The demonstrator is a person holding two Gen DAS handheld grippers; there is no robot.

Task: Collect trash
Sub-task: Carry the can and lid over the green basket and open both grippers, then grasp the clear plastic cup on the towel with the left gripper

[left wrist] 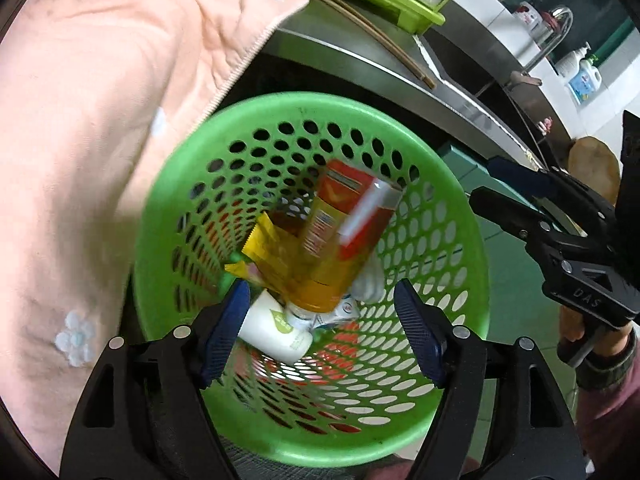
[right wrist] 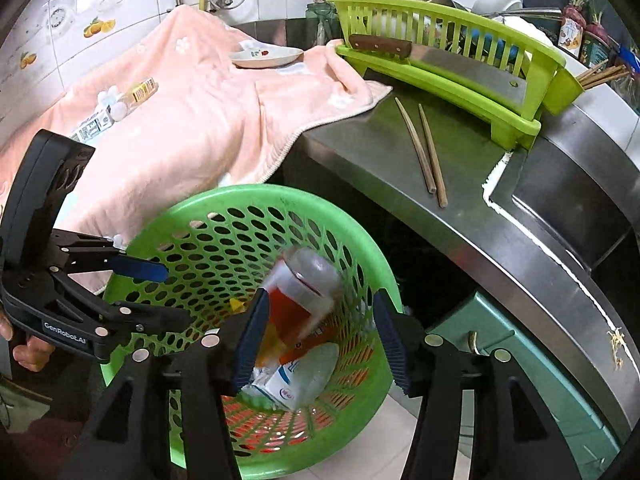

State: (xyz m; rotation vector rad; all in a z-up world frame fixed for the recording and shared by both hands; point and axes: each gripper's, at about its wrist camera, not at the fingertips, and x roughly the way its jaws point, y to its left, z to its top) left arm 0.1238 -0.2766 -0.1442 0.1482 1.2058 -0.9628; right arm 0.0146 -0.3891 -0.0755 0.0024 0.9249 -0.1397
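Both of my tools hang over the round green perforated plastic basket (left wrist: 172, 184), which stands on the floor against the steel counter (right wrist: 360, 152). My left tool (left wrist: 320, 332) has its jaws spread wide with nothing between the blue pads; my right tool (right wrist: 320, 344) stands about half open and is also empty. Below them a blurred red-and-orange bottle with a clear cap (left wrist: 340, 236) is inside the basket, apparently mid-fall, its long axis slanting from the far wall down toward me. It lies among a yellow wrapper (left wrist: 268, 248) and a white tube (left wrist: 276, 334) already at the bottom.

More trash remains on the pink fleece towel (right wrist: 192, 120) spread over the counter: a small clear bottle with a yellow label (right wrist: 138, 92), some white crumpled balls (right wrist: 110, 100) and a printed carton (right wrist: 92, 126) beside it. These lie up and to the left of the basket, so I judge my left tool the nearer one for the next pick. The bottle lies slantwise across the towel, so the jaws should close across its narrow width.
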